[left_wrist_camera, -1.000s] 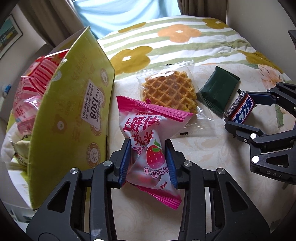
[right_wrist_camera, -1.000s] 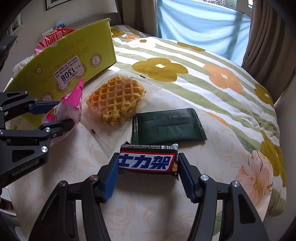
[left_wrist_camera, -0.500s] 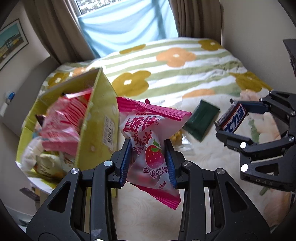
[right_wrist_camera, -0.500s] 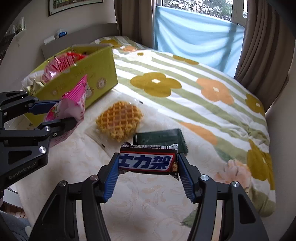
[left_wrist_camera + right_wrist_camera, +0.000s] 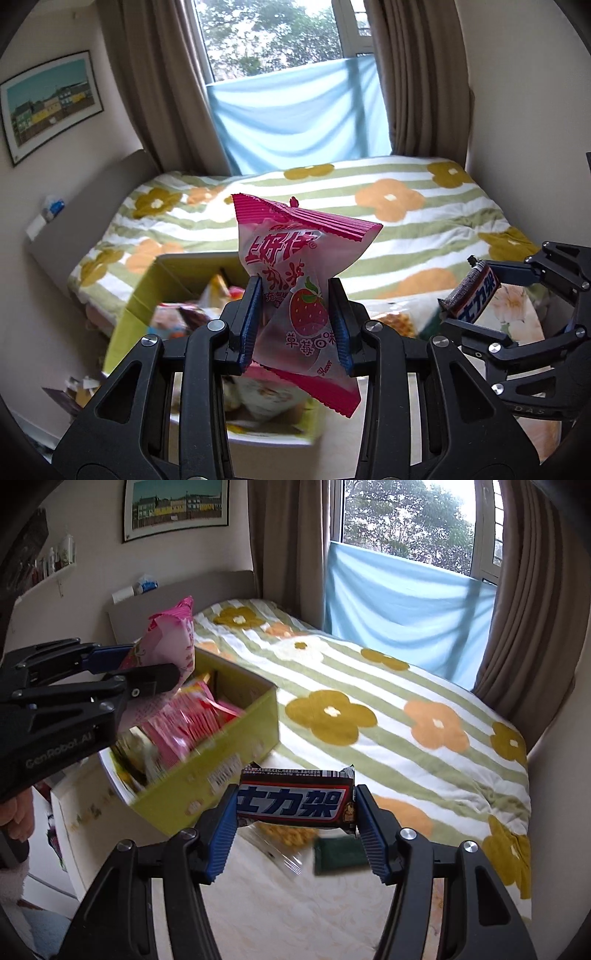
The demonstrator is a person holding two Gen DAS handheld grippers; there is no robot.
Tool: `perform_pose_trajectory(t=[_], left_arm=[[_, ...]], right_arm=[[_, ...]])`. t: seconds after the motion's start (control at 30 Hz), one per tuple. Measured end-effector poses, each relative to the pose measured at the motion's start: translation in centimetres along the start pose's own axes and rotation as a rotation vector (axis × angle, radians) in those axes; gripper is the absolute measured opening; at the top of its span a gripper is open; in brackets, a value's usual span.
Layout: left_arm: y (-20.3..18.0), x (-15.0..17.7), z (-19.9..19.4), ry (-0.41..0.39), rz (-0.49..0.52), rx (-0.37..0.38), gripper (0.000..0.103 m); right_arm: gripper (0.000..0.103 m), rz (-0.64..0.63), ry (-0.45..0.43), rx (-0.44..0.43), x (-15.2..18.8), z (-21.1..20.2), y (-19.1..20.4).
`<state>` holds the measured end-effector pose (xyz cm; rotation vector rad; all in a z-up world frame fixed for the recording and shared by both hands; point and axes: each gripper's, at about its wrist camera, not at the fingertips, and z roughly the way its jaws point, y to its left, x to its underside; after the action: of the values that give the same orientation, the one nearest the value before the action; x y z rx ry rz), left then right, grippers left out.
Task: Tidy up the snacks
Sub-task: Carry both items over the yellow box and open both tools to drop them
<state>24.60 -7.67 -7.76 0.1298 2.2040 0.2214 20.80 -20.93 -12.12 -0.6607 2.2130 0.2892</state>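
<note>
**Both grippers up in the air, each with a snack clamped**

At the far left sits the yellow-green box (image 5: 236, 738), open at the top and already crowded with pink and pale snack packs; it rests on the cream tablecloth (image 5: 295, 904) at the edge of the bed, with its long side facing the right wrist camera. Blur hides most of what is inside.

Above the box hangs the left gripper (image 5: 295, 325). Its blue pads are pressed tight against the waist of a pink strawberry snack bag (image 5: 299, 295), which is pinched narrow between them, its crimped top standing up and its lower seam hanging below the fingers. From the right wrist view the same bag (image 5: 170, 642) sits over the box's near-left part, clear of its contents.

Further right, low on the tablecloth, lie a wrapped waffle (image 5: 288, 836) and a dark green packet (image 5: 338, 853) just beside it, both blurred.

Over them is the right gripper (image 5: 295, 812), its jaws partly closed end to end on a chocolate bar (image 5: 295, 801) held level, well off the cloth. The flowered, striped bedspread (image 5: 388, 686) fills the right.
</note>
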Motion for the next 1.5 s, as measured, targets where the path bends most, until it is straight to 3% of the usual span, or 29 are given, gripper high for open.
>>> perform_pose_trajectory(t=[0.37, 0.7, 0.73, 0.8, 0.83, 0.9, 1.27, 1.33, 1.37, 1.5], left_arm=[[13.7, 1.6, 5.8, 0.097, 0.029, 0.046, 0.032], [18.1, 3.6, 11.8, 0.190, 0.093, 0.168, 0.034], [18.2, 3.6, 11.9, 0.187, 0.098, 0.171, 0.038], [18.0, 3.6, 11.8, 0.174, 0.114, 0.161, 0.073], [18.1, 3.6, 11.7, 0.163, 0.116, 0.156, 0.102], [18.4, 3.5, 11.3, 0.131, 0.106, 0.166, 0.103], [20.1, 4.3, 11.4, 0.179, 0.066, 0.153, 0.103], [20.4, 4.5, 11.5, 0.185, 0.052, 0.153, 0.103], [20.6, 4.5, 11.5, 0.186, 0.046, 0.152, 0.103], [20.6, 4.8, 11.4, 0.195, 0.041, 0.150, 0.103]], right_arm=[[0.056, 0.067, -0.008, -0.024, -5.4, 5.5, 9.7], [0.056, 0.177, 0.083, 0.039, -5.3, 9.1, 14.0], [0.056, 0.185, 0.091, 0.049, -5.1, 9.2, 14.1], [0.056, 0.197, 0.105, 0.061, -5.0, 9.4, 14.3], [0.056, 0.201, 0.112, 0.064, -5.0, 9.5, 14.3], [0.056, 0.205, 0.124, 0.070, -4.9, 9.6, 14.3], [0.059, 0.257, 0.201, 0.063, -4.3, 11.1, 14.7], [0.083, 0.249, 0.210, 0.074, -4.1, 11.3, 15.1], [0.089, 0.241, 0.201, 0.087, -4.1, 11.2, 15.3], [0.092, 0.245, 0.189, 0.088, -3.7, 10.7, 15.4]])
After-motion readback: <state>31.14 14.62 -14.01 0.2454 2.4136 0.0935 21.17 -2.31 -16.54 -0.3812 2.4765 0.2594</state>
